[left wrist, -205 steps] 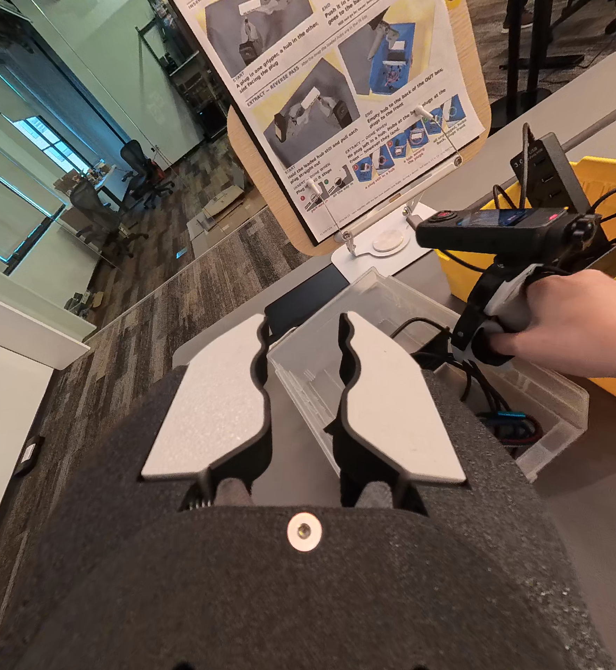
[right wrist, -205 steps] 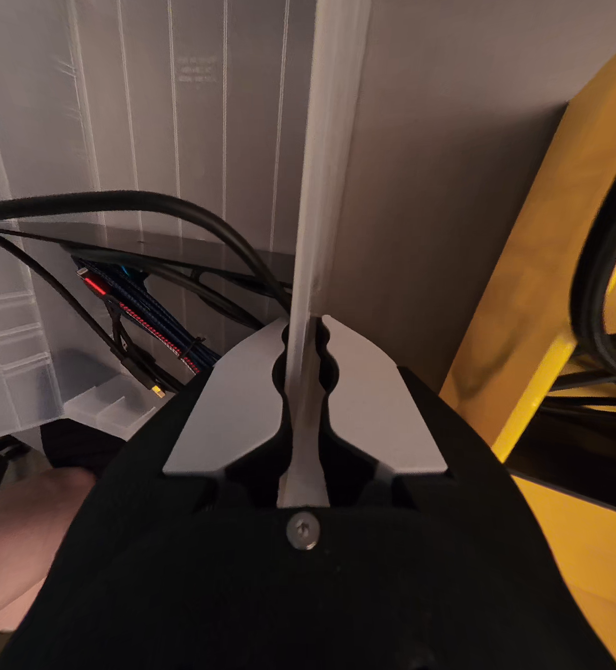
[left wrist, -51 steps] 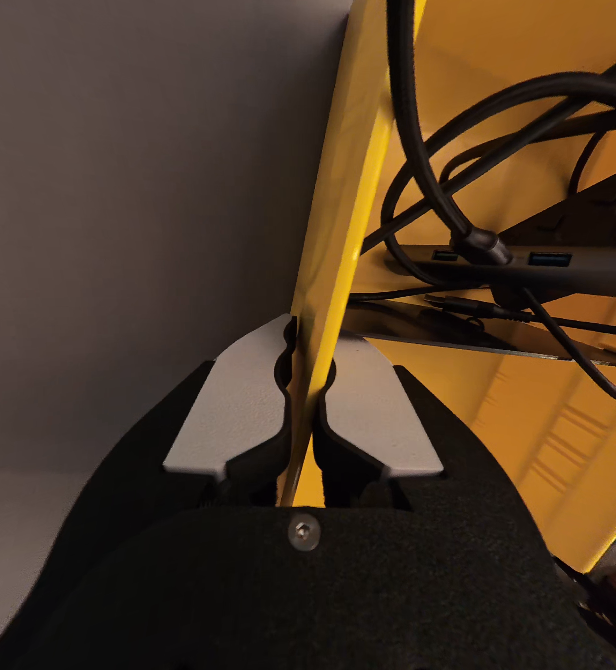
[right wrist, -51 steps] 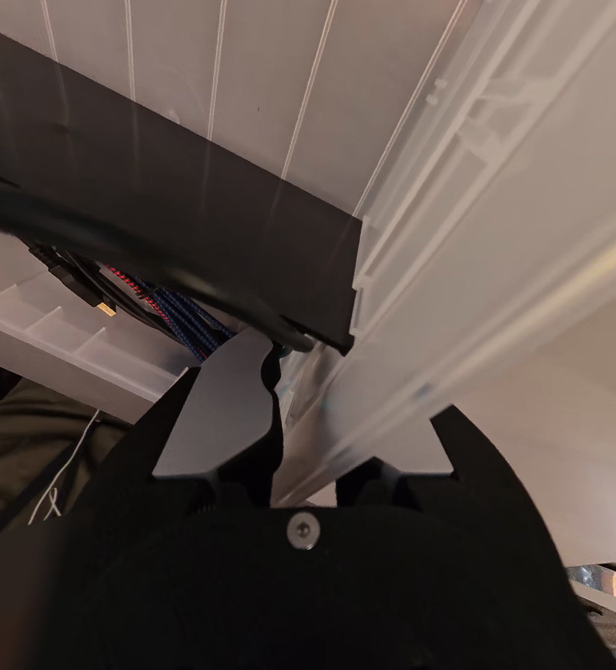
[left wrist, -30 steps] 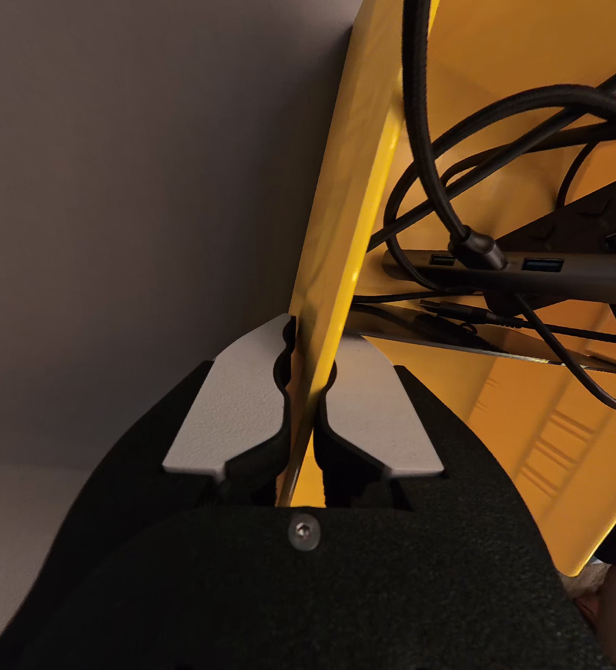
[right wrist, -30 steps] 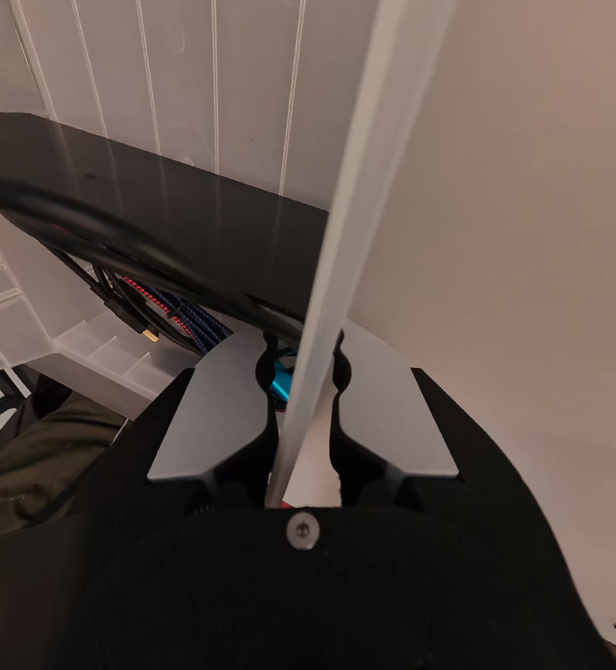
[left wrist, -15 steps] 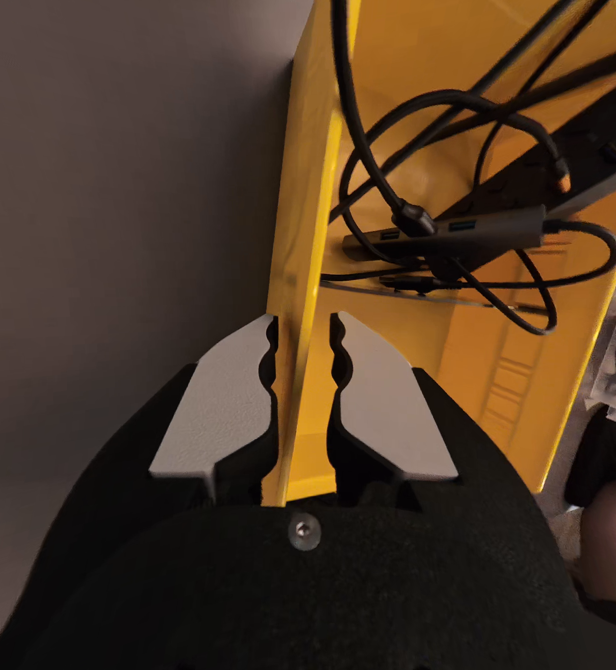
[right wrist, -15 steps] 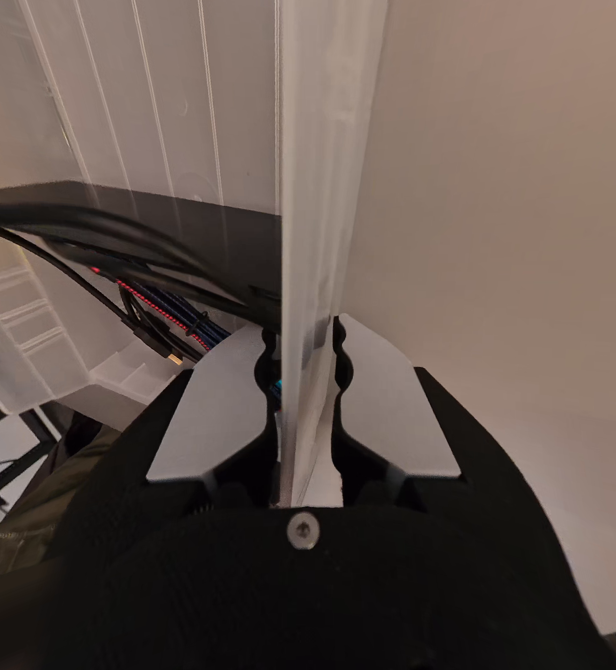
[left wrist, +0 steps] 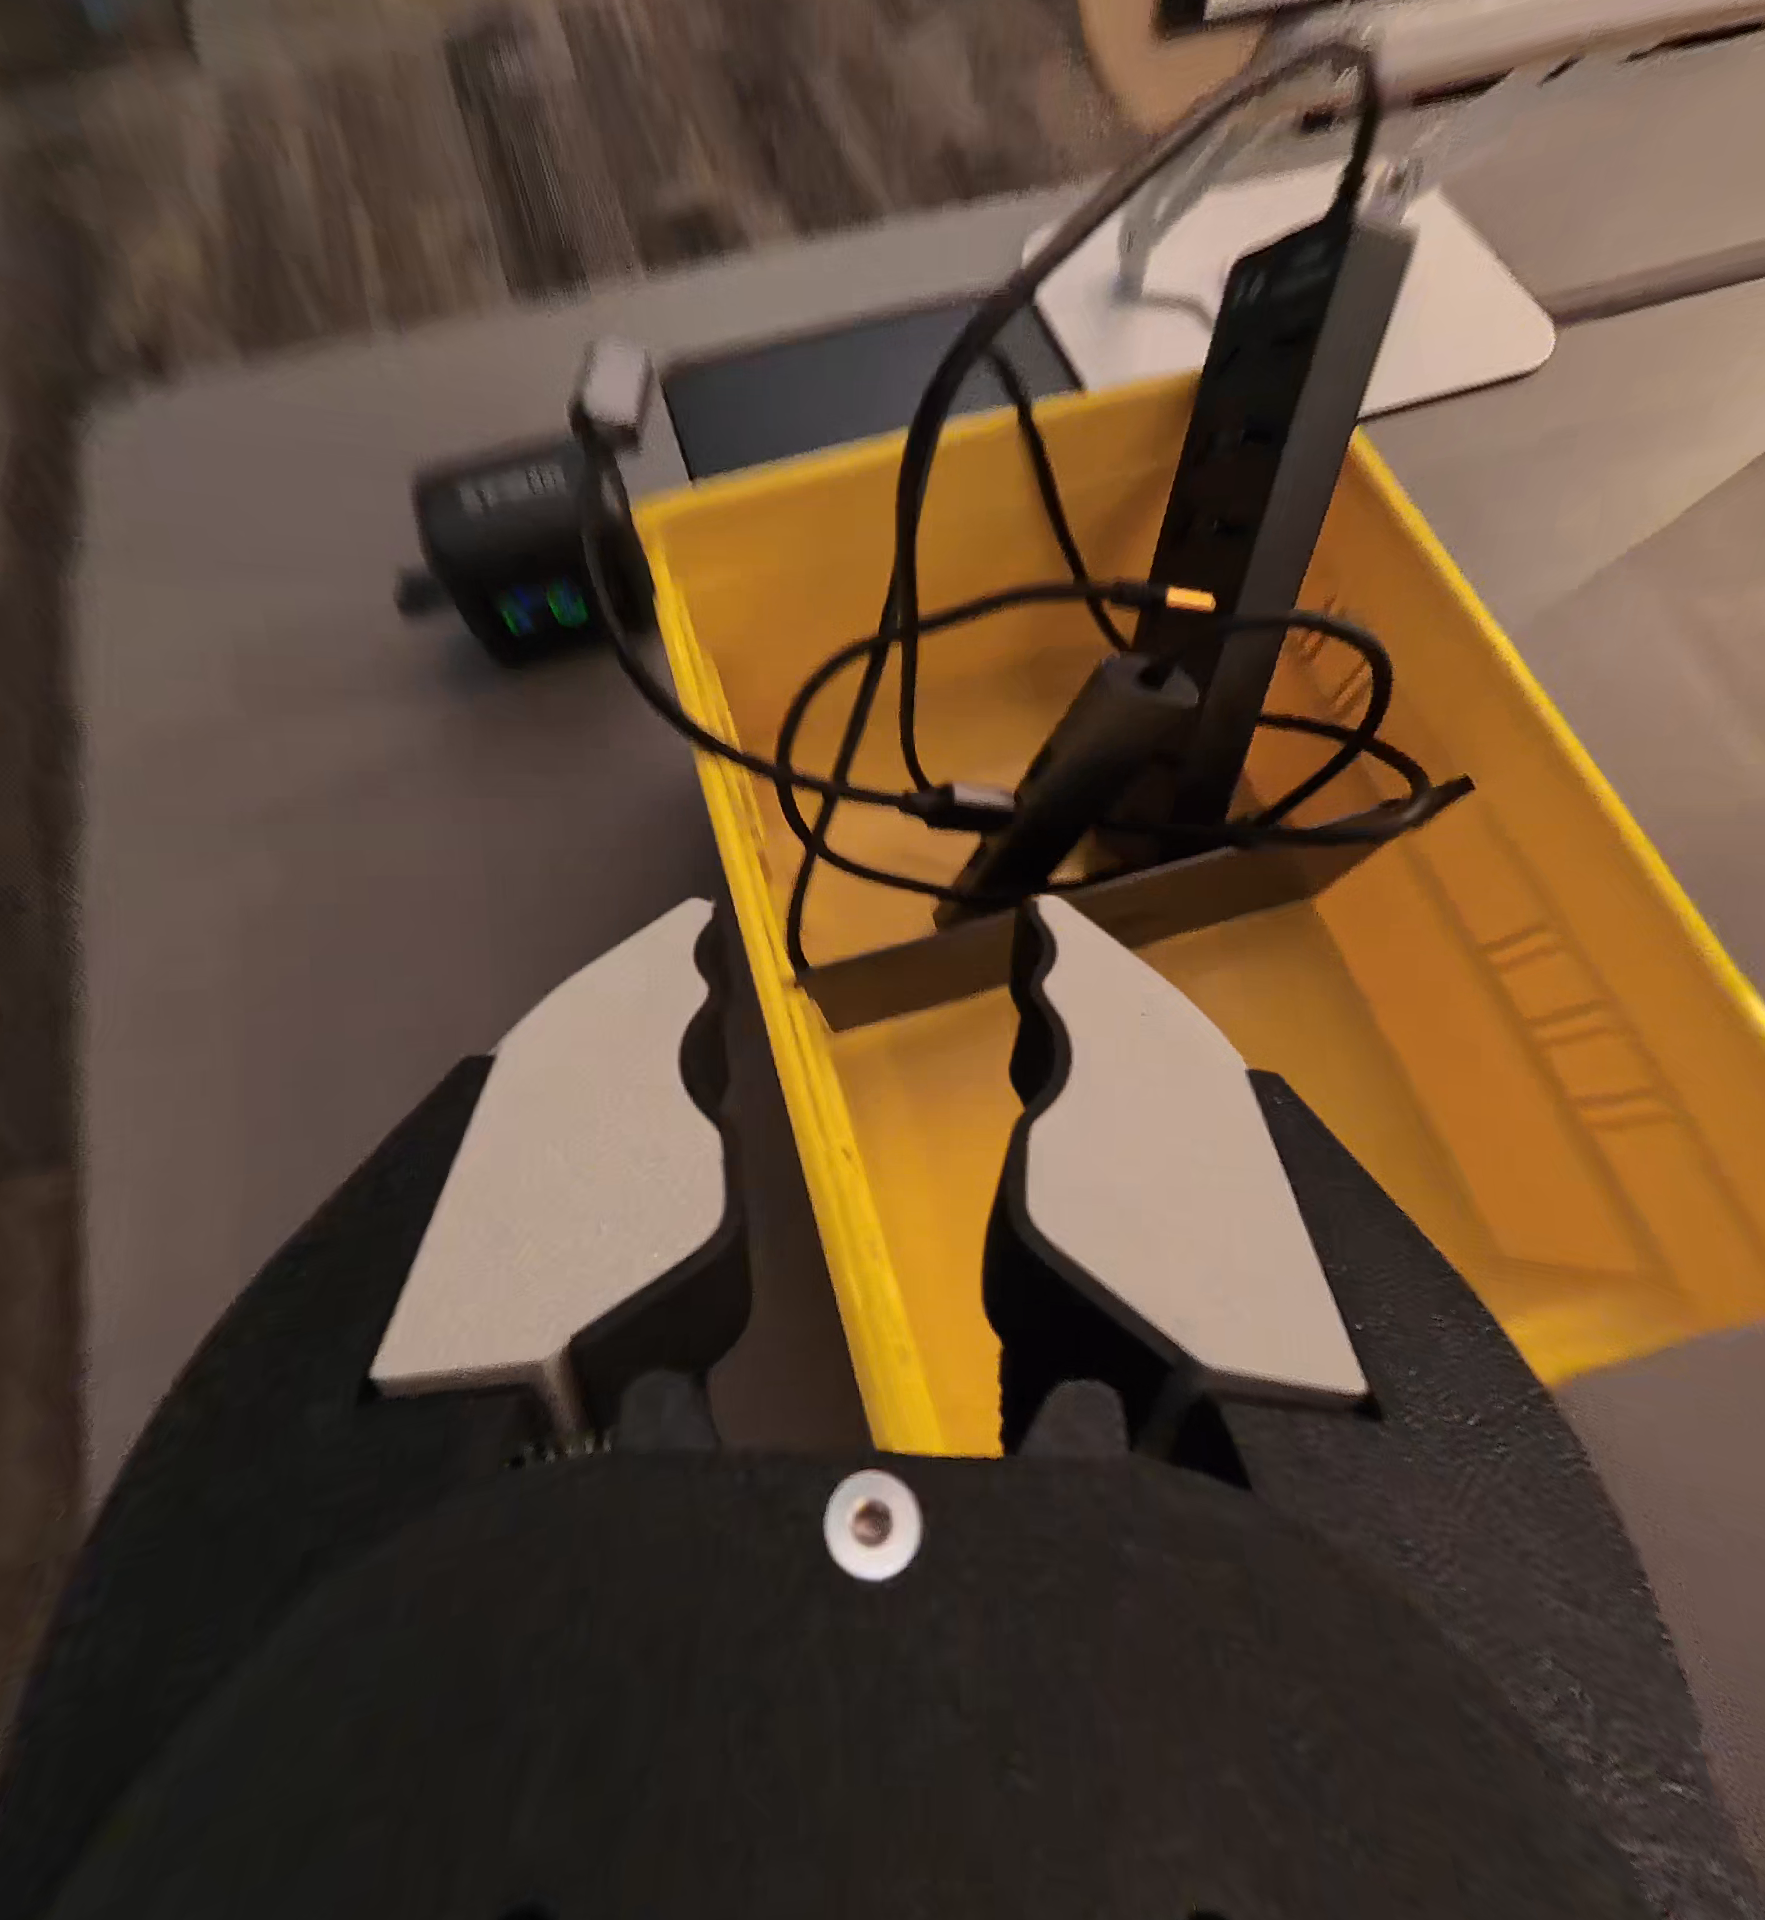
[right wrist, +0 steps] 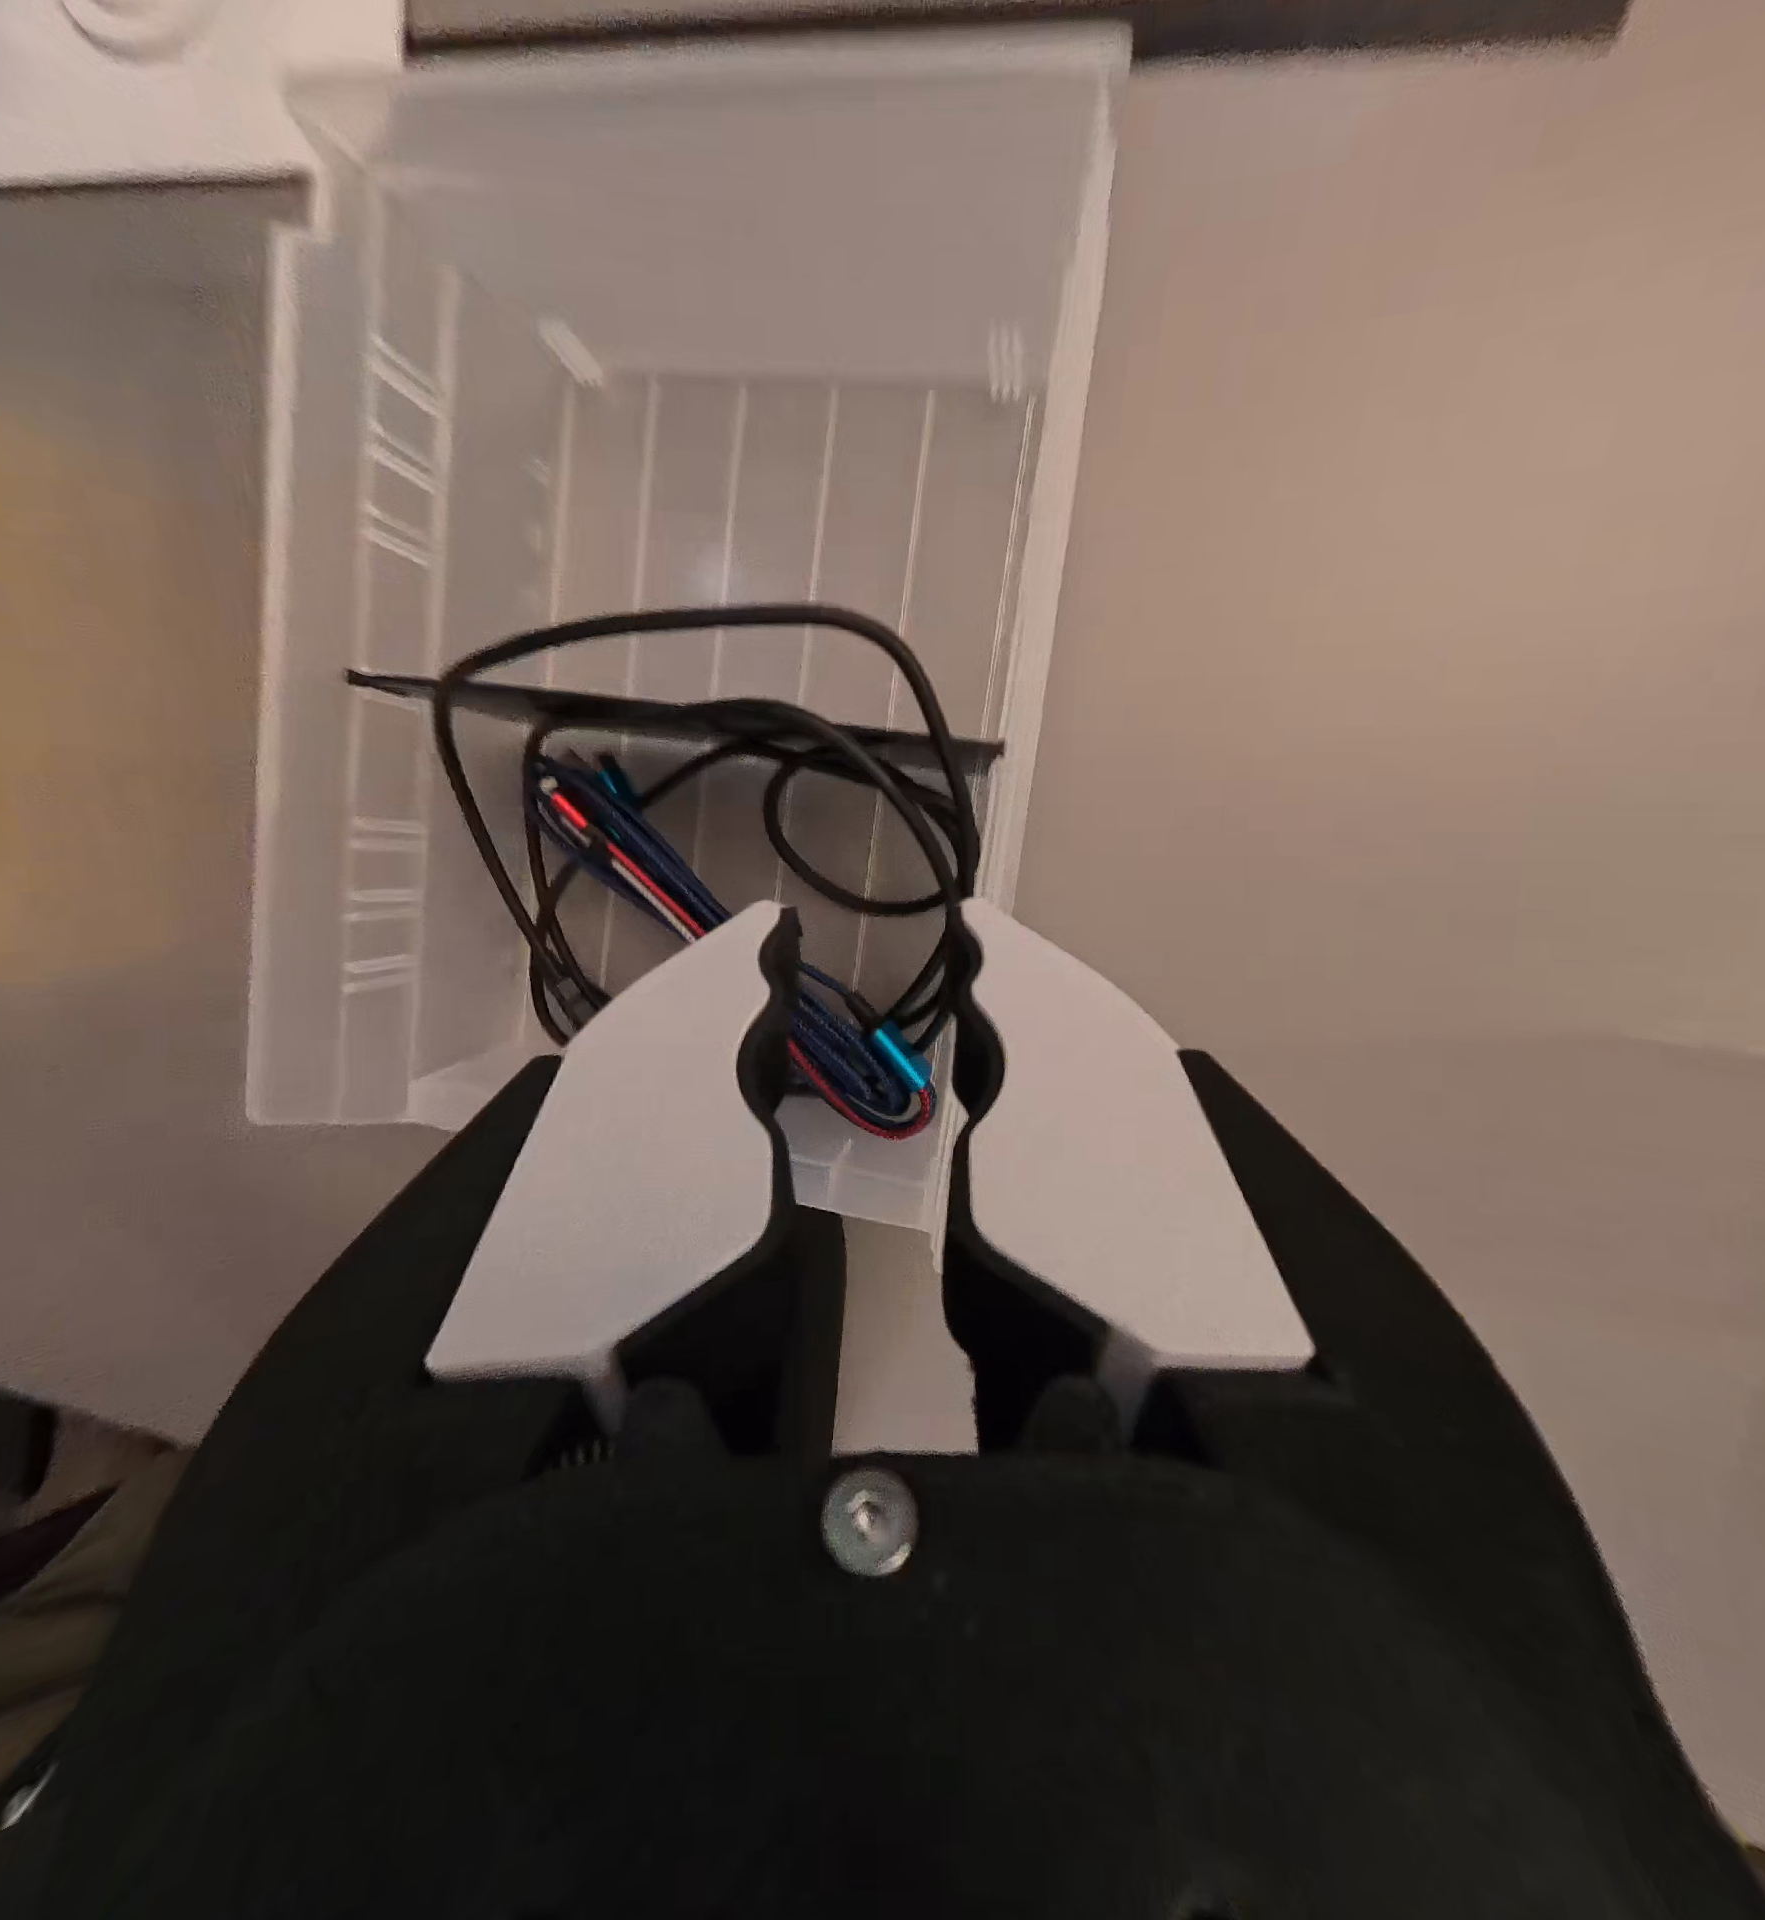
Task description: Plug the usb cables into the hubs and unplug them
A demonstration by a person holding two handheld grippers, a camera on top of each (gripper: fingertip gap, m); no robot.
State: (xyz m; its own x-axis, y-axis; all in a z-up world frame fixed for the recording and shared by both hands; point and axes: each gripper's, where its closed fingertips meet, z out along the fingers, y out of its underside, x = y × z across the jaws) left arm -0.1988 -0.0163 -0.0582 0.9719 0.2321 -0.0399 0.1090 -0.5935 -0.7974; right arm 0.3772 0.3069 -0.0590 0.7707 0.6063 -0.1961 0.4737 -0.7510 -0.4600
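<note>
A yellow bin [left wrist: 1377, 1143] holds a tall black hub [left wrist: 1273, 499] standing upright, a smaller dark hub [left wrist: 1075, 769] leaning on a black divider [left wrist: 1148, 914], and tangled black cables [left wrist: 857, 727]. My left gripper [left wrist: 870, 920] is open and empty, above the bin's left wall. A clear bin [right wrist: 1054, 520] holds black cables [right wrist: 504, 831] and blue-and-red braided cables [right wrist: 649, 873] with a blue plug [right wrist: 899, 1065]. My right gripper [right wrist: 873, 920] is open and empty, above the clear bin's near right corner.
A round black hub with green lights [left wrist: 504, 561] lies on the grey table [left wrist: 338, 883] left of the yellow bin, with a cable running from it into the bin. A dark flat pad [left wrist: 836, 384] and a white stand base [left wrist: 1273, 301] lie behind the bins. Across from one pair of fingers to the other is roughly 65 cm.
Both grippers have opened and pulled back. The left has let go of the yellow bin's wall. The right has drawn off the clear bin's wall. Both bins now show whole.
</note>
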